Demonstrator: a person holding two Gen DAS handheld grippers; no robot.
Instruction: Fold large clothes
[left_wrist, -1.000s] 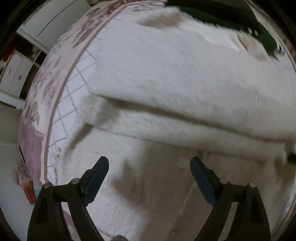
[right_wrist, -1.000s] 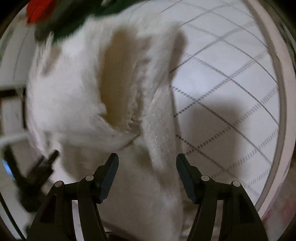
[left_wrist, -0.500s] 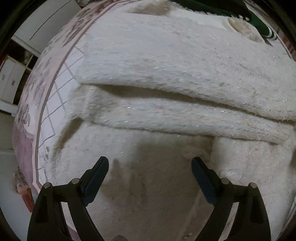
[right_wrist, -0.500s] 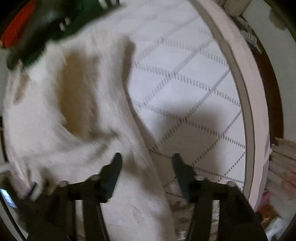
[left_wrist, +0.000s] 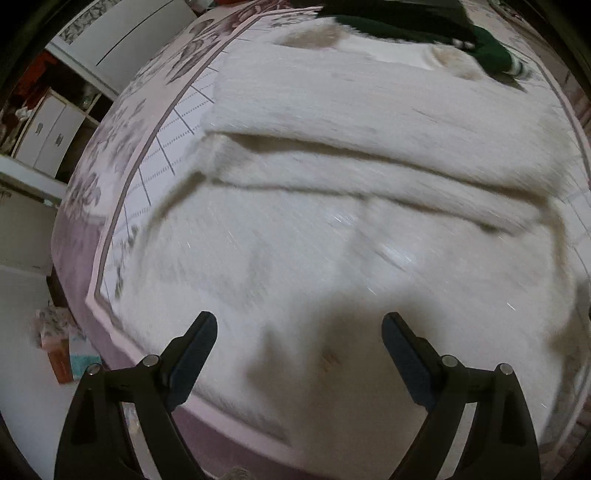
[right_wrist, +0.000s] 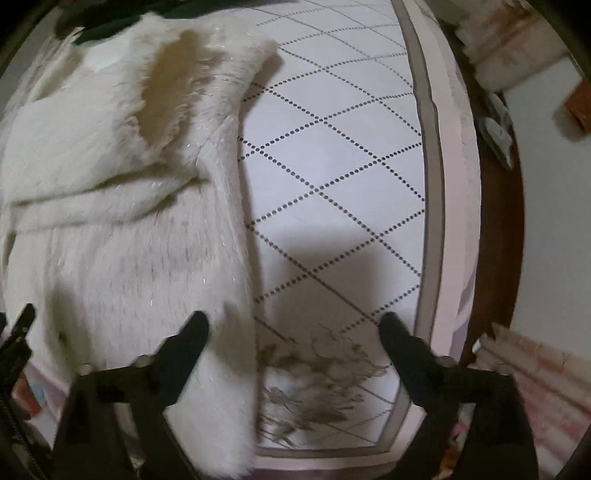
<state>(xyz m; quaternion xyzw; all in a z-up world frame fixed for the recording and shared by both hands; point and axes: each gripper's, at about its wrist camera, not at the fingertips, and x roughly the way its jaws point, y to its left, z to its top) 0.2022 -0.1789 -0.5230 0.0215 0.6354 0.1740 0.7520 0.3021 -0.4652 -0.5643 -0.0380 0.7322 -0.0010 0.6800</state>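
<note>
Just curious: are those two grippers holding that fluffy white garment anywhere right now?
Nothing is held. The left gripper is open above the white garment; the right gripper is opening, gripping nothing.

One white fluffy garment (left_wrist: 332, 240), one dark green garment (left_wrist: 487, 55), one quilted bedspread (right_wrist: 332, 166).

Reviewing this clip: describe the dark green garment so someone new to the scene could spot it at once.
Start at the bed with its diamond-grid cover, then find the big white fluffy garment spread over it. At that garment's far end, near the top of the left wrist view, lies the green garment. It is the only dark, smooth piece, with a white-striped cuff.
</note>
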